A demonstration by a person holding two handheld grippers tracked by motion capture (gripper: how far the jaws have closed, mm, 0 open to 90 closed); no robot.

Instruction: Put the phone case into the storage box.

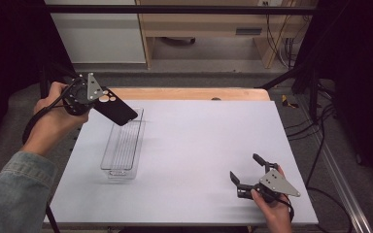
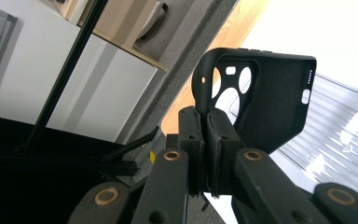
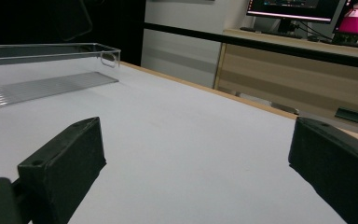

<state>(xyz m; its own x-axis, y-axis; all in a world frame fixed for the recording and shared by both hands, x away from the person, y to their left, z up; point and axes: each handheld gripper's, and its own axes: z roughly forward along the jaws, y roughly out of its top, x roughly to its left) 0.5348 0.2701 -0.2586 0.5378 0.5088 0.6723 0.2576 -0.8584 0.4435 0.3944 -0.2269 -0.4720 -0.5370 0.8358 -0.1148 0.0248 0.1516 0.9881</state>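
Pale grey counter [image 1: 189, 160] with a wooden far edge, shelving and cables behind. Left tool [image 2: 208, 122] at 10 o'clock pinches a black phone case [image 2: 265, 100] above the clear tray [image 1: 122, 145]. Right tool [image 1: 247, 170] at 5 o'clock sits spread wide, holding nothing.
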